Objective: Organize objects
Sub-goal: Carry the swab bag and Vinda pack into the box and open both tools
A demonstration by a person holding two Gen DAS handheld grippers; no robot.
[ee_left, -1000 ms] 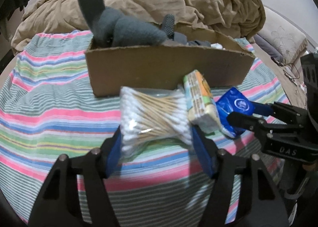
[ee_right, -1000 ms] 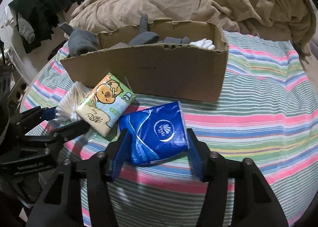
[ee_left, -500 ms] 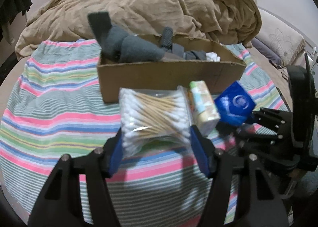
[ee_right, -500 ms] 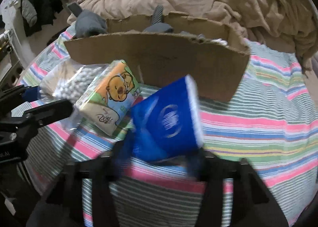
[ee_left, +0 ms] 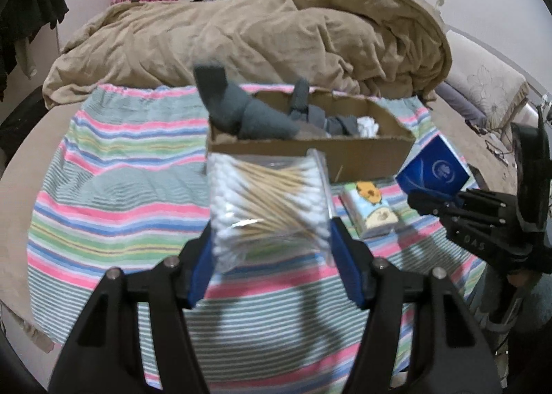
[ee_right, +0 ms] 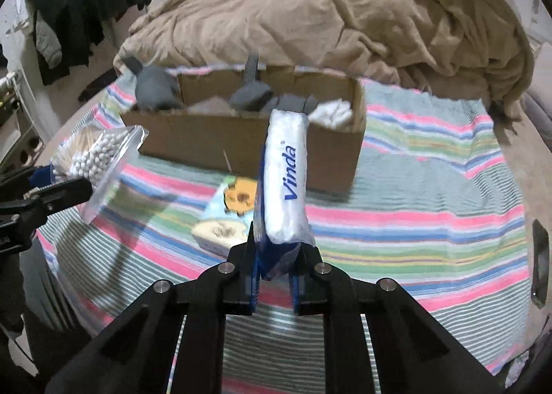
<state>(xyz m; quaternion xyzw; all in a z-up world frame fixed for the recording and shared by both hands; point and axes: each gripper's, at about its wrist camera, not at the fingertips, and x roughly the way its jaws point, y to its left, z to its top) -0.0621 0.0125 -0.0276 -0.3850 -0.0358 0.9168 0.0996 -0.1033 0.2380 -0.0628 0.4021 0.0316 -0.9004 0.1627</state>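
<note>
My left gripper [ee_left: 270, 256] is shut on a clear bag of cotton swabs [ee_left: 269, 207], held up above the striped cloth [ee_left: 120, 187]. The same bag of cotton swabs [ee_right: 93, 156] shows at the left of the right wrist view. My right gripper [ee_right: 274, 269] is shut on a blue and white tissue pack [ee_right: 284, 180], standing on edge and lifted off the cloth. That blue tissue pack [ee_left: 434, 169] appears at the right of the left wrist view. A cartoon-printed tissue pack [ee_right: 226, 218] lies on the cloth before the cardboard box [ee_right: 241, 138], which holds grey socks and something white.
A crumpled tan duvet [ee_left: 258, 35] is heaped behind the cardboard box [ee_left: 362, 152]. Dark clothes [ee_right: 86, 4] hang at the far left. A pillow [ee_left: 490, 90] lies at the right edge. A dark phone-like object [ee_right: 540, 252] rests at the cloth's right side.
Both grippers have risen from the cloth with their loads. The right gripper closed on the blue tissue pack, which turned onto its edge. The cartoon tissue pack stays on the cloth.
</note>
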